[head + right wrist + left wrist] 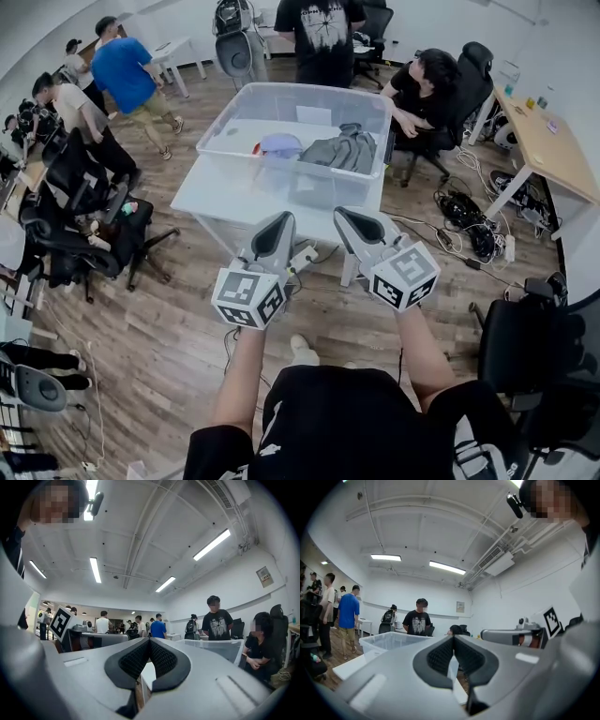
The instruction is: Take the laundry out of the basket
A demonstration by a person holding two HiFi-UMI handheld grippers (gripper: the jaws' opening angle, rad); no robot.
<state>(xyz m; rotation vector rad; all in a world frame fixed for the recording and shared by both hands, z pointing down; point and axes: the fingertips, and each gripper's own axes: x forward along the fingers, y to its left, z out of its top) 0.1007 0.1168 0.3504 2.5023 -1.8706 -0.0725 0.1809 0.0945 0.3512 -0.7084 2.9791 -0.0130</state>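
- Black mesh-backed office chairs (70, 202) on castors stand at the far left on the brown wood-plank floor (169, 347). Several people stand beyond them, one in a blue shirt (122, 70).
- The left tongs (279, 223) have a smooth grey moulded shell that tapers to a rounded nose, with black ribbed pads inside. A cube (247, 298) of black-and-white square markers sits at the rear. A bare left forearm (242, 375) stretches forward and holds them level, nose towards the far side. The jaws are pressed together at the tips with nothing between them.
- A white flat rectangular surface (216, 192) lies just beyond both noses.
- The basket, a clear rectangular plastic tub with a rounded rim (230, 127), stands on the far part of that surface.
- The laundry lies on the tub's bottom, well apart from both tongs. A pale lilac rumpled cloth (279, 143) is left of centre, and a crumpled grey garment (342, 150) lies towards the right end.
- The right tongs (349, 217) have the same grey shell, ribbed pads and marker cube. The bare right forearm (422, 352) holds them level beside the left pair. Their jaws are also pressed together and empty.
- A person in black (427, 89) sits on a black chair just right of the tub.
- Black cables (469, 220) tangle on the floor at the right.
- A pale wooden surface on white legs (553, 150) stands at the far right.
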